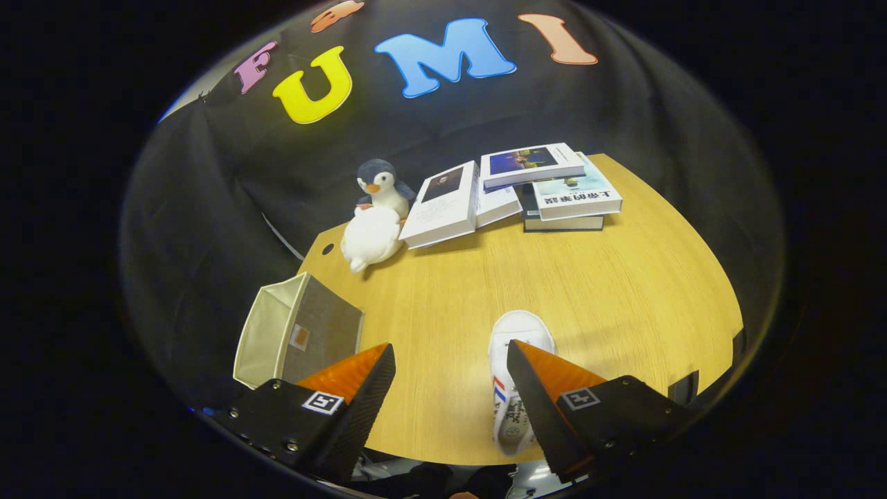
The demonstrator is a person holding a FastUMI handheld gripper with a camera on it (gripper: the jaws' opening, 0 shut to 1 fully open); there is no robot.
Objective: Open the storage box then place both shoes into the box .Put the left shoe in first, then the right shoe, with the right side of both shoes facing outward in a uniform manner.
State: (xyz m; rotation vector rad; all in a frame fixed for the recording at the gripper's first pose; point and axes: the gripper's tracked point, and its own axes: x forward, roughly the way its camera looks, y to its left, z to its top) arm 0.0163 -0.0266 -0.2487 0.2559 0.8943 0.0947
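Observation:
A white shoe (514,346) with red and blue side stripes lies on the wooden table (610,291), its toe pointing away from me. It sits beside and partly under my right finger. My gripper (450,364) hovers above the table's near edge, open, with bare tabletop between its fingers. A grey fabric storage box (298,336) with a cream lining stands at the table's left edge, just beyond my left finger; its open top faces left and upward. I see one shoe.
A penguin plush (378,190) and a white plush (371,239) sit at the far left of the table. Several books (513,190) lie stacked and spread at the far side. Black cloth hangs behind the table.

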